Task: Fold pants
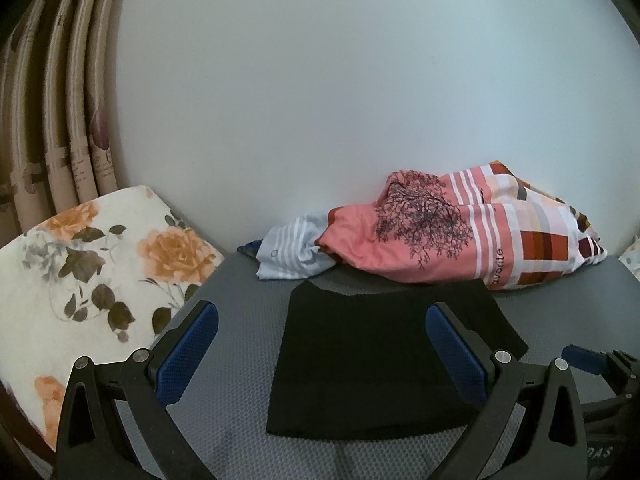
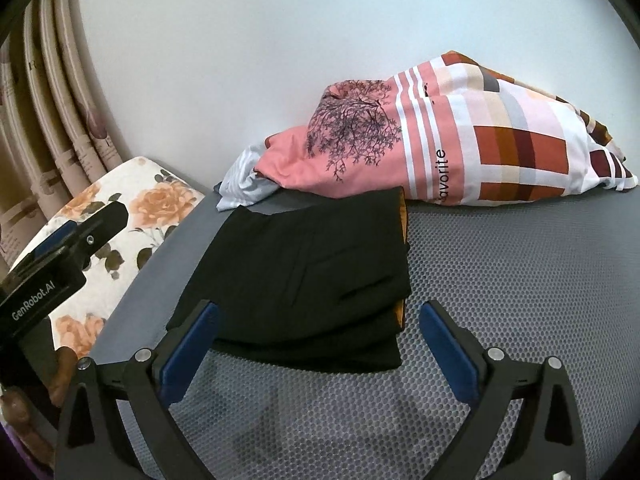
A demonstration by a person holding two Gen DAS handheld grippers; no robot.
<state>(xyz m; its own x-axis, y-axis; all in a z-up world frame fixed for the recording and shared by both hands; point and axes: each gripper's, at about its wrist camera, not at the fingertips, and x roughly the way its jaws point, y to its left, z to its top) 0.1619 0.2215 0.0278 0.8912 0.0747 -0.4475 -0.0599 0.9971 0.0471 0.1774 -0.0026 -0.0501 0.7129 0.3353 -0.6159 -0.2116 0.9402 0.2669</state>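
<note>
- Left tongs were spread wide, holding nothing, hovering over the near edge of the pants.
- Right tongs were likewise spread and empty, low over the grey mat, their left finger overlapping the pants' near corner in view; contact could not be told.
- Pants, black, lay folded into a compact stack on the mat, an orange lining showing along the right edge.
- Left tongs also showed at the left edge of the right wrist view, just beside the pants.
- Floral cushion sat left of the mat.
- Pink patterned bedding lay bunched behind the pants against the white wall; the pants' far edge sat just beside it.
- Curtain hung far left.
</note>
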